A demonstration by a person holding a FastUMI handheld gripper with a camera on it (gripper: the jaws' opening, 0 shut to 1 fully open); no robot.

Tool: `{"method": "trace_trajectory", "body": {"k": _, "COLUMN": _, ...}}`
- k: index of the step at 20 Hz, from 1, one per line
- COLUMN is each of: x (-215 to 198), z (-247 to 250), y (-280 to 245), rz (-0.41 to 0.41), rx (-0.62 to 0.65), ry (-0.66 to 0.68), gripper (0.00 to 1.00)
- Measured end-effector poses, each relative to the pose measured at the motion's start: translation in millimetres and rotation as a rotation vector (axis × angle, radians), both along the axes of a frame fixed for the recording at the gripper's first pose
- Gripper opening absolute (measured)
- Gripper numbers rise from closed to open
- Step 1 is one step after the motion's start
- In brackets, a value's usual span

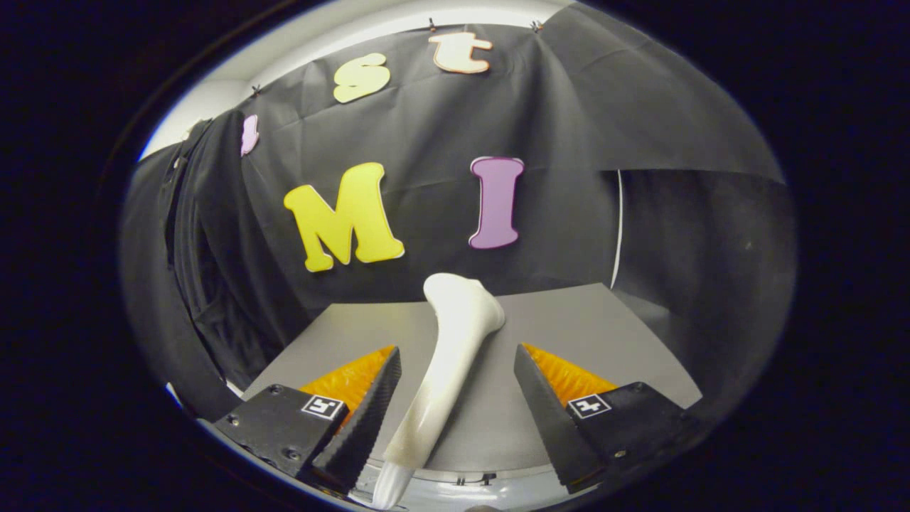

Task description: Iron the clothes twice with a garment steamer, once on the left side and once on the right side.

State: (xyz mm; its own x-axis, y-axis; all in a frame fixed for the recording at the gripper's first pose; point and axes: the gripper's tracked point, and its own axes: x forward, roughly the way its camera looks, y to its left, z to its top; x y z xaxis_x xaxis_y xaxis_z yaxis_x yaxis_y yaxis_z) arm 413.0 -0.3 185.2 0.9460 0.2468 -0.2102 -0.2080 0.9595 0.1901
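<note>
Gripper view. Item: garment steamer (455, 355), white, slim handle widening to a head at the far end; lies on the grey tabletop (604, 334), handle running back between the two fingers and its near end passing over the tabletop's near edge. Item: hand-held gripper (455, 405), released, jaws spread wide with a clear gap either side of the handle; left finger (362, 419) sits nearer to the handle than the right finger (547, 405), neither appears to touch it. Item: dark clothes (192, 284), hanging at the left of the booth, well apart from the steamer, beyond the tabletop's left edge. Step in hand, judged: taking up the steamer, ironing not yet begun. Handling notes: centre the fingers on the handle before closing, since the left gap is the smaller and an uneven close would push the handle sideways; grip the narrower stretch of the handle rather than the flared head; the smooth, rounded shell looks prone to twisting in the pads, so close firmly and lift level; then carry the head toward the clothes for one pass on the left side and one on the right
</note>
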Motion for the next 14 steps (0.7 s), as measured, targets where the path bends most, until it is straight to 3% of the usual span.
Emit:
{"method": "trace_trajectory", "body": {"k": 5, "x": 25, "z": -26, "y": 13, "rz": 0.052, "rx": 0.063, "ry": 0.097, "gripper": 0.9}}
{"method": "trace_trajectory", "body": {"k": 8, "x": 33, "z": -27, "y": 23, "rz": 0.083, "rx": 0.101, "ry": 0.119, "gripper": 0.71}}
{"method": "trace_trajectory", "body": {"k": 10, "x": 33, "z": -31, "y": 24, "rz": 0.08, "rx": 0.113, "ry": 0.129, "gripper": 0.63}}
{"method": "trace_trajectory", "body": {"k": 14, "x": 32, "z": -33, "y": 22, "rz": 0.096, "rx": 0.173, "ry": 0.154, "gripper": 0.58}}
